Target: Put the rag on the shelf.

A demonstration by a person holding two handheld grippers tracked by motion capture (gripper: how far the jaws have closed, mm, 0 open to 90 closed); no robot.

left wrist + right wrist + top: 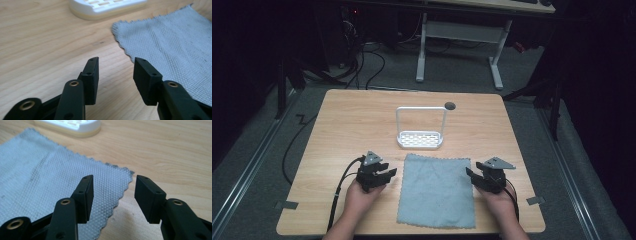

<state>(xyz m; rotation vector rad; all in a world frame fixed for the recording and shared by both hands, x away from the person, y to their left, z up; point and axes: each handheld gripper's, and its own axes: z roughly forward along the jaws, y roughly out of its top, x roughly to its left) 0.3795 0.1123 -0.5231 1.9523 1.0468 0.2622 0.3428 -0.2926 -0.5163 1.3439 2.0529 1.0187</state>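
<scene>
A square grey woven cloth with pinked edges (437, 190) lies flat in the lower middle of the high view, on the light wooden tabletop (352, 120), its near edge close to the tabletop's front rim. Just above it in the frame stands a white plastic rack with a slotted base and a tall hoop handle (420, 139), apart from the cloth. The left gripper (388, 172) rests low at the cloth's left edge and the right gripper (469, 173) at its right edge, each held by a hand coming in from the bottom. In the left gripper view the black fingers (91, 75) stand wide apart with bare wood between them and the cloth's far left corner (117, 27) just ahead to the right. In the right gripper view the fingers (85, 192) are likewise wide and empty, straddling the cloth's far right corner (128, 173). This mirrored placement probably sets each gripper to pinch its own corner, so the cloth can be lifted or folded evenly.
</scene>
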